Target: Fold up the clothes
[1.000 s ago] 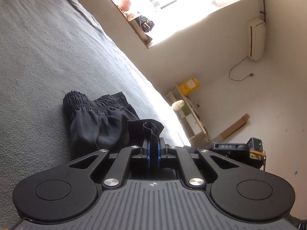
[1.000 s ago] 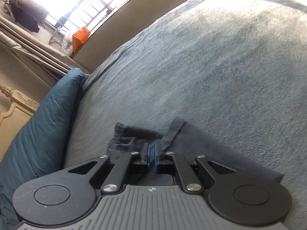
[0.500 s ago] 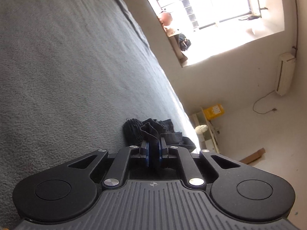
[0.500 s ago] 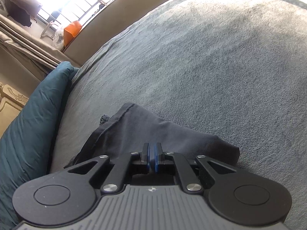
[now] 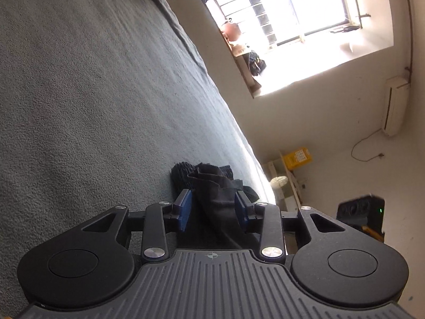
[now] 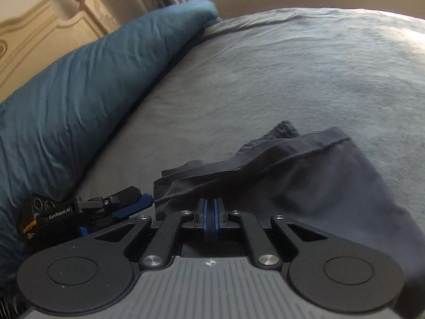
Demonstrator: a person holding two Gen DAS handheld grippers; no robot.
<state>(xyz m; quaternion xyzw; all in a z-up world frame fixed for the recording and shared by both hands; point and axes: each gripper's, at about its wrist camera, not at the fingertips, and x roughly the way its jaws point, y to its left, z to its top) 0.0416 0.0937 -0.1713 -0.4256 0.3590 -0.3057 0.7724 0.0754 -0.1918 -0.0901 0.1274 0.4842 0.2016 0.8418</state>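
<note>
Shorts (image 6: 305, 186) lie bunched on grey bedspread (image 6: 292, 74), beside teal pillow (image 6: 66, 101).

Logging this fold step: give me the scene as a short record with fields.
surface: grey blanket on a bed
garment: dark shorts, partly folded, lying on the blanket
left gripper: jaws opening, cloth between them, pads not pressing it
right gripper: jaws shut, apparently on the shorts' edge
nearby: teal pillow beside the shorts
</note>
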